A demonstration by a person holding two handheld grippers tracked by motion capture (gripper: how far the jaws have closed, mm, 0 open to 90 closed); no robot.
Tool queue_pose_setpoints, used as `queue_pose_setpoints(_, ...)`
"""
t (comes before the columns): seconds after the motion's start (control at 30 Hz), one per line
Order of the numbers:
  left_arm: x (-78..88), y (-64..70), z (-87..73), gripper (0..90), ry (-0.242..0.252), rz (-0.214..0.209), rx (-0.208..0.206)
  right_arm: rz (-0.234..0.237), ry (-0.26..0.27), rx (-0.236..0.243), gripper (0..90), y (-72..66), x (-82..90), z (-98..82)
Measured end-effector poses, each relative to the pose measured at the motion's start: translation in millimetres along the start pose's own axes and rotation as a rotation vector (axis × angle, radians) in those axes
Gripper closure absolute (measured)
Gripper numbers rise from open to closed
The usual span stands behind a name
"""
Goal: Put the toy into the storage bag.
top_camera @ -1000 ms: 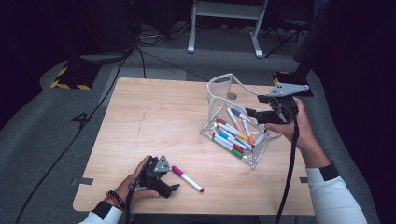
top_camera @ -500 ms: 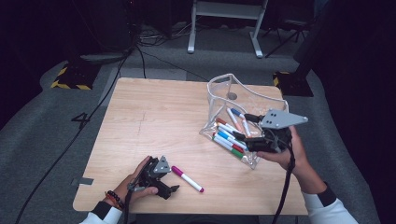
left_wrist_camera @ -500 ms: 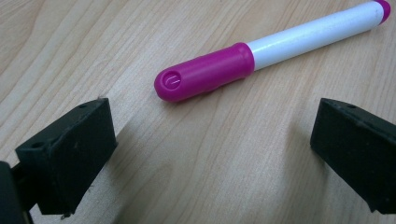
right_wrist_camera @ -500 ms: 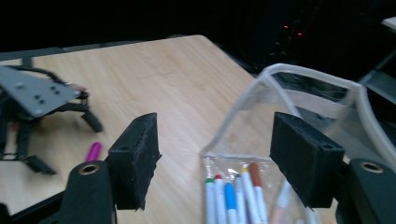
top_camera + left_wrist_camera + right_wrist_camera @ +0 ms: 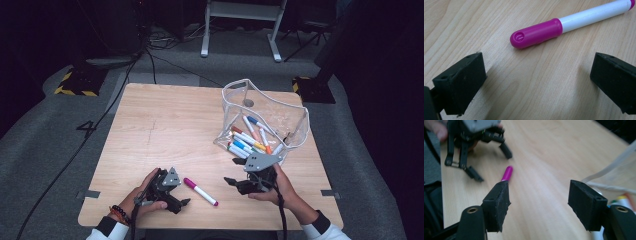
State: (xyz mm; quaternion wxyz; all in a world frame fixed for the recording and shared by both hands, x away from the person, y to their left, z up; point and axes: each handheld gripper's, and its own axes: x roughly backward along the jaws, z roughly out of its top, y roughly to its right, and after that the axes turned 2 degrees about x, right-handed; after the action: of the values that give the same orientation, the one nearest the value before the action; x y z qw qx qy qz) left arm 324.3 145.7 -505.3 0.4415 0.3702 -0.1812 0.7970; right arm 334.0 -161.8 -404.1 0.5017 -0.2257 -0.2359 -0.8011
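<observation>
High view showed both grippers, left [image 5: 183,204] and right [image 5: 230,183], spread and empty beside the magenta marker [image 5: 200,191], light, rigid, slippery-round, best pinched mid-barrel.

- A marker pen with a magenta cap and white barrel [image 5: 200,191] lies flat on the light wooden table, near its front edge.
- It lies at a slant, cap end pointing up and left in the high view.
- The rounded cap is on; the barrel's far tip is also magenta.
</observation>
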Motion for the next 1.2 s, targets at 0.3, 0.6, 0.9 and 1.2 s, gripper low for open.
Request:
queue_pose_setpoints(0.3,2.2,-0.2,-2.4,0.4,-0.002,0.003,0.002,0.124,-0.062,0.011,33.2,-16.0,-54.8,-20.9)
queue_pose_setpoints(0.6,4.7,0.4,-5.4,0.4,0.000,0.010,0.012,0.207,-0.074,0.031,41.3,-27.1,-101.7,-13.3)
queue_pose_setpoints(0.9,5.9,2.2,-7.1,0.4,0.001,0.025,0.030,0.185,-0.115,0.031,51.1,-27.5,-135.6,-9.2)
queue_pose_setpoints(1.2,6.0,2.5,-7.5,0.4,0.005,0.027,0.032,0.208,-0.099,0.016,70.2,-24.1,-131.4,-14.3)
